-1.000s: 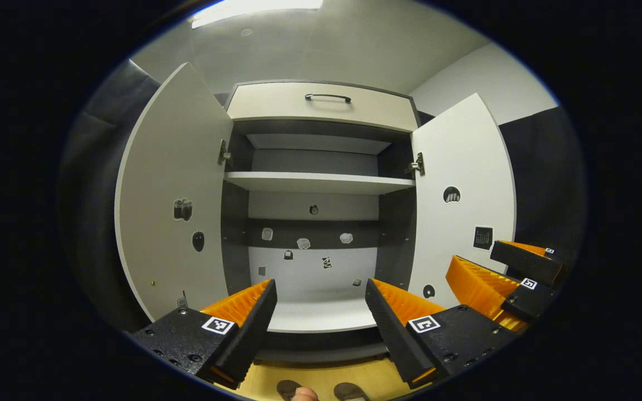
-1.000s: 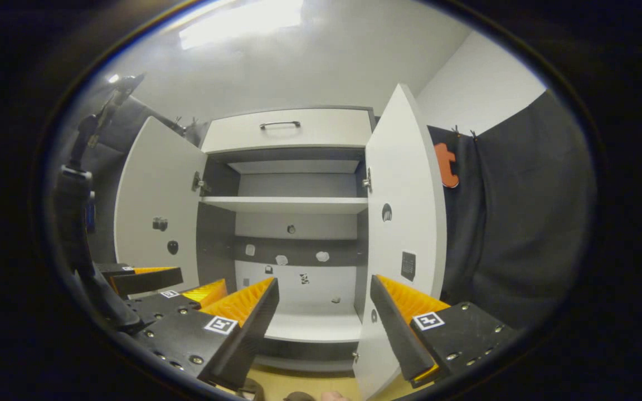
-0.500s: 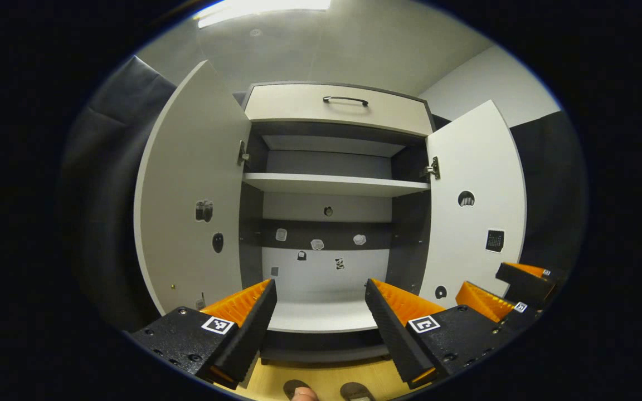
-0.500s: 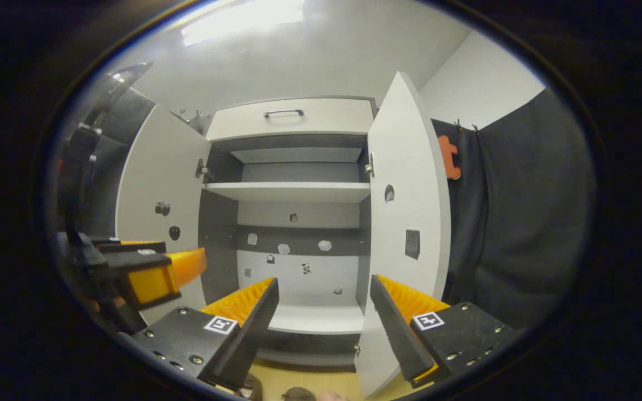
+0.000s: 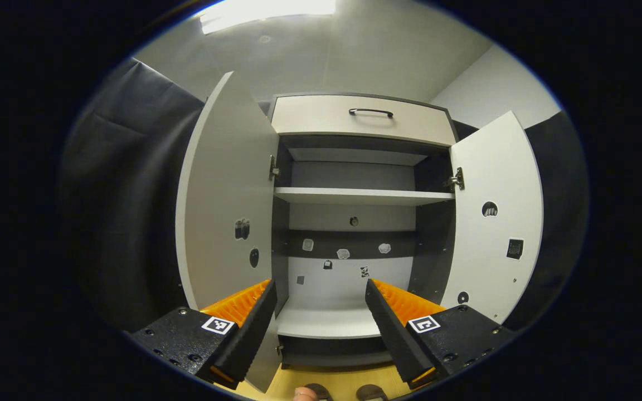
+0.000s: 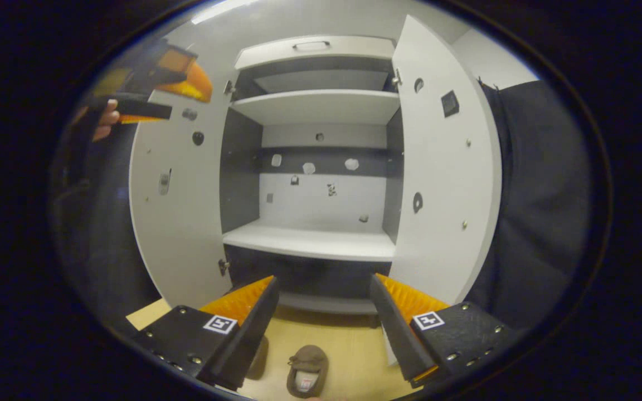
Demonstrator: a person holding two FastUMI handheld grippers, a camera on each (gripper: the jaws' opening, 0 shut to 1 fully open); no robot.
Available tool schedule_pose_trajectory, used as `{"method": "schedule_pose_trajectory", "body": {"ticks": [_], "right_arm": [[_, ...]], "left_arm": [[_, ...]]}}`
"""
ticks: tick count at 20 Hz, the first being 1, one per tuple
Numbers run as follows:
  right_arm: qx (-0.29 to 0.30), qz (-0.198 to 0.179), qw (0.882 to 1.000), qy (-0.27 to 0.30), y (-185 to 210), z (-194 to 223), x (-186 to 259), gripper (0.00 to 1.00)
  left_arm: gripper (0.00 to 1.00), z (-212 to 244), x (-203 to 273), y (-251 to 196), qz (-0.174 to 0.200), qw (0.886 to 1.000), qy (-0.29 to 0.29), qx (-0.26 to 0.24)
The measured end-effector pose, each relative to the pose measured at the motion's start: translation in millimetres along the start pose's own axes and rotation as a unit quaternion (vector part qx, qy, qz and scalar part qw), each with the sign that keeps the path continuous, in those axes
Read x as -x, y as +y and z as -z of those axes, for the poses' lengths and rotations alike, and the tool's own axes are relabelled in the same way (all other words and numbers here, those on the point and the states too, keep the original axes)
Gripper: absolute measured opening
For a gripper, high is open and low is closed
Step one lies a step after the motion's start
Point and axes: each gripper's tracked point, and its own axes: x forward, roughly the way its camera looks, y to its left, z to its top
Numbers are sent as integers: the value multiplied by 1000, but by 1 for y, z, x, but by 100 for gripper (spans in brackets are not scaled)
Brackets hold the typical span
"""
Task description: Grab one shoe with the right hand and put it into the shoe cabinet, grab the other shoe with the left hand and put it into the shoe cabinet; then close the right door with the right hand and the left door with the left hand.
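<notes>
Right gripper (image 6: 324, 303), wide open & empty, hangs over shoe (image 6: 306, 370) on floor before open cabinet (image 6: 310, 245); first grab pending, needs lowering to straddle it.

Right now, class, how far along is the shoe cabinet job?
Nothing looks done: both cabinet shelves are bare and both doors stand open. In hand: the open right gripper is above a brown shoe on the floor. Left: stow both shoes, then shut the right door and left door.

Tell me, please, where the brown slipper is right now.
In the right gripper view, the brown slipper lies on the wooden floor before the open cabinet, between that gripper's fingers.
</notes>
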Motion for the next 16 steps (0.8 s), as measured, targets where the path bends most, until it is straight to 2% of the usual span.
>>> {"method": "schedule_pose_trajectory", "body": {"ticks": [1, 2, 3, 4, 6, 8, 9, 10, 11, 16], "right_arm": [[-4, -11, 1000, 21, 7, 26, -4, 95], [-8, -19, 999, 39, 13, 51, -8, 99], [-8, -25, 998, 60, 17, 76, -11, 94], [-9, -31, 996, 80, 23, 101, -13, 99], [-11, -44, 992, 116, 31, 143, -19, 99], [-13, -60, 985, 160, 41, 184, -22, 94], [-13, -64, 981, 181, 43, 202, -22, 87], [-11, -64, 978, 200, 44, 224, -21, 87], [-9, -68, 973, 220, 46, 242, -20, 81], [-15, -73, 956, 283, 53, 297, -29, 80]], "left_arm": [[98, -1, 1, 4, -5, 1000, 0, 1], [98, -2, 1, 8, -9, 1000, 0, 1], [98, -4, 2, 12, -14, 1000, -1, 1], [98, -4, 2, 16, -18, 1000, -1, 0], [97, -4, 2, 24, -28, 1000, 0, -3], [98, -4, 2, 31, -36, 999, 3, -4], [97, -5, 3, 34, -40, 999, 4, -4], [97, -5, 2, 37, -43, 999, 5, -5], [98, -5, 1, 39, -46, 999, 5, -6], [98, -2, -1, 47, -59, 998, 12, -12]]}}
